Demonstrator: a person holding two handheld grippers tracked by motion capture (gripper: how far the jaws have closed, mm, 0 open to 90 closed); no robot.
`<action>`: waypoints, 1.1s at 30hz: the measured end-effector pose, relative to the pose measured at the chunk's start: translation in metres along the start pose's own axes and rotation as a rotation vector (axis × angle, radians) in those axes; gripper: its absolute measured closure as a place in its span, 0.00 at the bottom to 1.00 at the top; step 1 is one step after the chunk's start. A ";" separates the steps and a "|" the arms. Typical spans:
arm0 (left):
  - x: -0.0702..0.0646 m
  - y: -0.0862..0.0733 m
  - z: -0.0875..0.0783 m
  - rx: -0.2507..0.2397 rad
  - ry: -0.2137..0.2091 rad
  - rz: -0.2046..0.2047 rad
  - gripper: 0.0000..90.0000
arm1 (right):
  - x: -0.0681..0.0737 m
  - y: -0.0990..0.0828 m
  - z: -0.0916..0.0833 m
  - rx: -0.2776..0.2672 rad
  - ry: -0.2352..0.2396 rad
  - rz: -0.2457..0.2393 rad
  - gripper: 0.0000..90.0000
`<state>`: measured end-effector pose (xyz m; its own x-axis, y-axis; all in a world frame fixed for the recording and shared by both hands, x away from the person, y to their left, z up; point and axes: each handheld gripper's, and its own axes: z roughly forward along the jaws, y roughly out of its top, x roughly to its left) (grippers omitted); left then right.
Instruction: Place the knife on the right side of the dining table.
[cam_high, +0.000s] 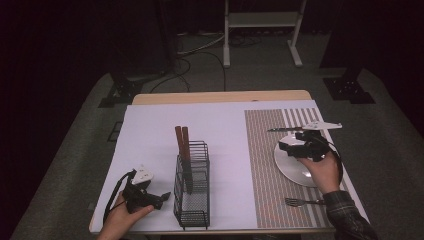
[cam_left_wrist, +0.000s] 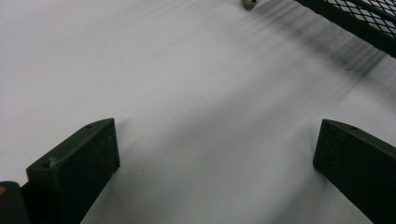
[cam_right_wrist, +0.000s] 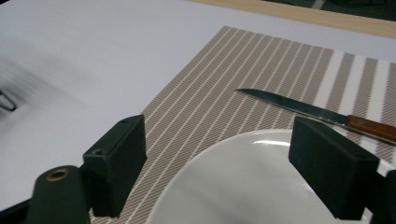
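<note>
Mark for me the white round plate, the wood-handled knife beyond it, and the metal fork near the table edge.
White round plate (cam_right_wrist: 243, 182): right gripper view, bare inner surface.
Wood-handled knife (cam_right_wrist: 289, 103): right gripper view, steel blade.
Metal fork (cam_high: 299, 202): high view, neck behind the tines.

black two-jaw grippers (cam_high: 300, 148), grey three-cornered top plates, trailing black cables, plaid sleeve (cam_high: 350, 215)

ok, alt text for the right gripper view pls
The right tool, its two black jaws wide open and holding nothing, hovers over the near rim of a white plate. Beyond the plate a knife with a brown handle lies on a striped placemat, which sits on a white table cover.
</note>
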<state>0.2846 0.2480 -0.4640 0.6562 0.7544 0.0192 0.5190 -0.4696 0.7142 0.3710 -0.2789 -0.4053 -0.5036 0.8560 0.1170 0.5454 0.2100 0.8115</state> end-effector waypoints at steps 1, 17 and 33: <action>0.000 0.000 0.000 0.001 0.000 0.000 0.00 | 0.003 -0.001 -0.001 0.001 0.010 -0.007 0.19; 0.000 0.000 0.000 0.000 0.001 0.000 0.00 | 0.048 -0.016 0.003 0.045 0.140 -0.107 0.11; 0.000 0.000 0.000 0.000 0.000 0.000 0.00 | 0.100 -0.019 0.020 0.100 0.242 -0.205 0.10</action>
<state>0.2846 0.2480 -0.4640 0.6559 0.7546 0.0195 0.5192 -0.4698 0.7139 0.3239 -0.1880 -0.4205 -0.7476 0.6566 0.0999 0.4735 0.4215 0.7734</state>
